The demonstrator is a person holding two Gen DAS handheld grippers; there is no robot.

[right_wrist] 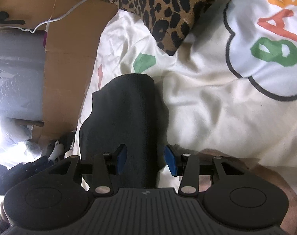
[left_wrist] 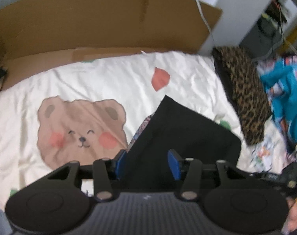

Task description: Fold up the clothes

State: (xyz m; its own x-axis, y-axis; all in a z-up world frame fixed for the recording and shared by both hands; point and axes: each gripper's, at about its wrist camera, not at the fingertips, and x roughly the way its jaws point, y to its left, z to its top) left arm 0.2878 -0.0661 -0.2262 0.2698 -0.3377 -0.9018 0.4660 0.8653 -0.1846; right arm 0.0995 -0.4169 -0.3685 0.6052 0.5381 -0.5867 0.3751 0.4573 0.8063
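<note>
A folded black garment (left_wrist: 187, 129) lies on the cream bear-print bed sheet (left_wrist: 89, 78), with a patterned edge (left_wrist: 142, 125) peeking out along its left side. My left gripper (left_wrist: 147, 163) hovers over the garment's near edge, its blue pads apart and nothing pressed between them. In the right wrist view the same black garment (right_wrist: 124, 107) runs as a long fold away from my right gripper (right_wrist: 146, 161). Its near end lies between the spread fingers. The right blue pad (right_wrist: 171, 162) stands clear of the cloth, with a strip of sheet showing beside it.
A folded leopard-print garment (left_wrist: 246, 98) (right_wrist: 164, 9) lies beside the black one. A teal patterned garment (left_wrist: 285, 98) is crumpled at the right. Flat cardboard (left_wrist: 89, 19) (right_wrist: 70, 58) stands along the bed's far edge, with a white cable (right_wrist: 60, 17) across it.
</note>
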